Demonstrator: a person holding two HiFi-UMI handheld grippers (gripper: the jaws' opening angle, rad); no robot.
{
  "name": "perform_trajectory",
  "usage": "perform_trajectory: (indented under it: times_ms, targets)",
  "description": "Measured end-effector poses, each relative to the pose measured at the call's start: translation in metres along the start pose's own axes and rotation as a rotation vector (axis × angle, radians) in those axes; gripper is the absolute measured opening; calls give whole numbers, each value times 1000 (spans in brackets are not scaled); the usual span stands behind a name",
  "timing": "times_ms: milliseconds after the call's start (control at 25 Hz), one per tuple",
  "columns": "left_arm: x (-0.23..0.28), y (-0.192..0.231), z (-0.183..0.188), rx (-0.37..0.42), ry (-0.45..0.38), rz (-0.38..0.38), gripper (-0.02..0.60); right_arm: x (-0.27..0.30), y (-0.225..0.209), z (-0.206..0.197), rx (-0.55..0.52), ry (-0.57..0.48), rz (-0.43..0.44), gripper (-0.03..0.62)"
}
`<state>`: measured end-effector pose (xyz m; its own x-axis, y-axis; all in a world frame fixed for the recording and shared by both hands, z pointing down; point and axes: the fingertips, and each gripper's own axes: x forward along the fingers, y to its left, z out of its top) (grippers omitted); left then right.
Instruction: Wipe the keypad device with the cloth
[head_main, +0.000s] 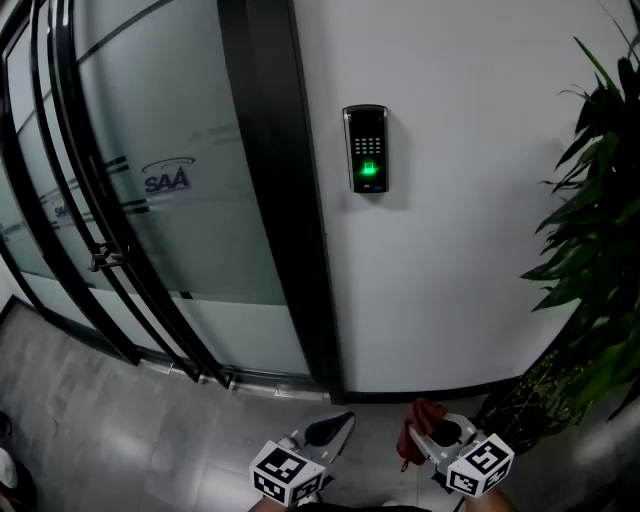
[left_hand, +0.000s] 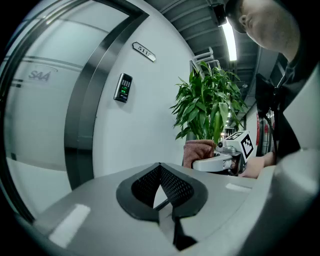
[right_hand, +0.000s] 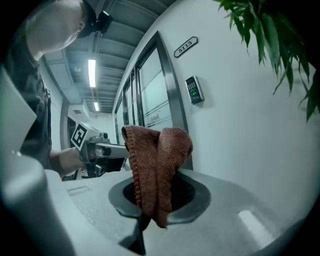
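Holding low: both grippers sit near the floor, well below the keypad device, which is mounted on the white wall beside the dark door frame, with its green light on. Right gripper: jaws clamped on the folded brown cloth, a bunched wad standing above the pads. Left gripper: jaws tip to tip, nothing between. Wiping not yet begun.

Risks, as I judge them:
- The wad is narrow, so hard jaw tips could knock the keys.
- Firm pressure may trigger buttons.
- A weak pinch could let the cloth slip on the reach upward.
- Plant leaves crowd the right side.
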<state>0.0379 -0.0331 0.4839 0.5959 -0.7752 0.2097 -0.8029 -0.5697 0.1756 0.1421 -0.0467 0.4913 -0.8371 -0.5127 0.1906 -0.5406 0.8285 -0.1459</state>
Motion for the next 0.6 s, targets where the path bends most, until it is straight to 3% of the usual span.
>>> perform_trajectory:
  times_ms: [280,400,600]
  targets:
    - [10,-8,-7,-15,5,6,17,4,-14,-19,4,36,22,54]
    - [14,11,-10,-15,13,0,17,17,-20,-17,0,32,4,54]
    - [31,60,18,20,-15,-59,17,53,-34,-7,-2,25,-77,54]
